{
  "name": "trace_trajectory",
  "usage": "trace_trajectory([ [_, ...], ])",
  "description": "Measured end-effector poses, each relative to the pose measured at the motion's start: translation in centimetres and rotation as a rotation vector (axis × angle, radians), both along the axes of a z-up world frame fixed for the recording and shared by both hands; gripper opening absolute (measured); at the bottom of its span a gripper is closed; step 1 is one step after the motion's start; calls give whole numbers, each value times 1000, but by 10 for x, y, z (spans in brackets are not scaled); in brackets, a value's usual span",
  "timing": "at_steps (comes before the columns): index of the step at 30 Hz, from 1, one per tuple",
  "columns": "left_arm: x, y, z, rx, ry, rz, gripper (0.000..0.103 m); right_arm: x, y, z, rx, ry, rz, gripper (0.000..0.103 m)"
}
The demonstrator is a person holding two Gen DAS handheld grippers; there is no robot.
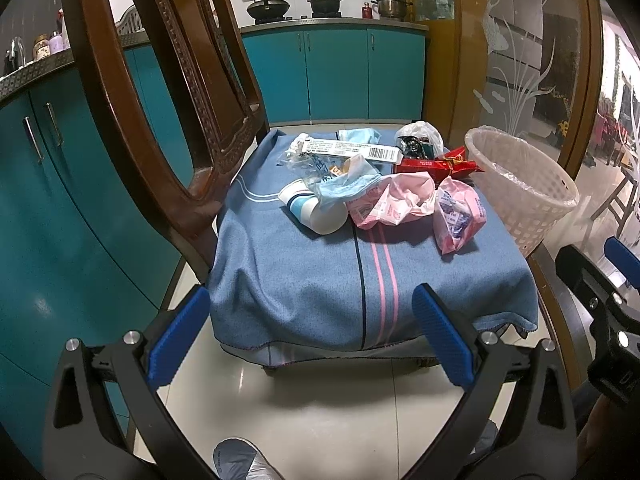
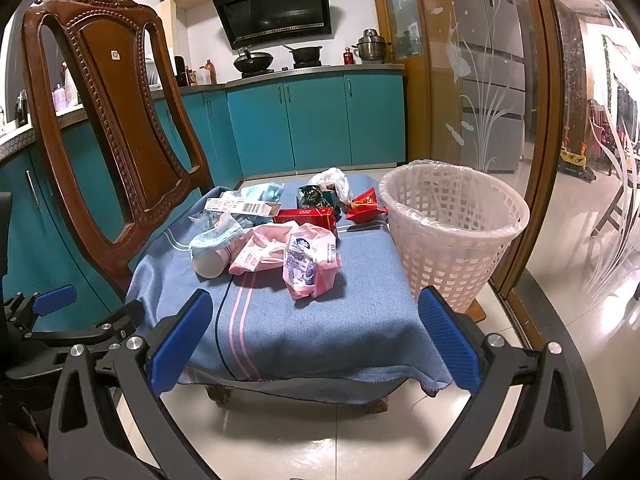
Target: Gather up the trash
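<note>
Blue cloth [image 2: 320,312] with pink stripes, pink wrappers [image 2: 308,264], red box [image 2: 306,216], white latticed basket [image 2: 452,248], teal cabinets [image 2: 316,120].

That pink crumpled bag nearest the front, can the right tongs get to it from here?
Probably yes. The right tongs are open and aimed over the blue cloth, with only bare cloth before the pink bag; the basket stands off to the side.
</note>
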State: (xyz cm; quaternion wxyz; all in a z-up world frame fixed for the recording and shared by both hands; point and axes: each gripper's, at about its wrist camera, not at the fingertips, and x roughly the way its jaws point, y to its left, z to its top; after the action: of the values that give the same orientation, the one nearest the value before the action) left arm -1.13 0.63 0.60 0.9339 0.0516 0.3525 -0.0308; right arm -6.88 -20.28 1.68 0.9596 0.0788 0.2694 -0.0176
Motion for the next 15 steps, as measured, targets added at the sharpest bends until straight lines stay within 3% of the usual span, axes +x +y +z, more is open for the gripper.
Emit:
trace_trajectory([
  [15,-1,-1,-3,3,3,-2,100,-2,-1,0,-2,-1,2,101],
])
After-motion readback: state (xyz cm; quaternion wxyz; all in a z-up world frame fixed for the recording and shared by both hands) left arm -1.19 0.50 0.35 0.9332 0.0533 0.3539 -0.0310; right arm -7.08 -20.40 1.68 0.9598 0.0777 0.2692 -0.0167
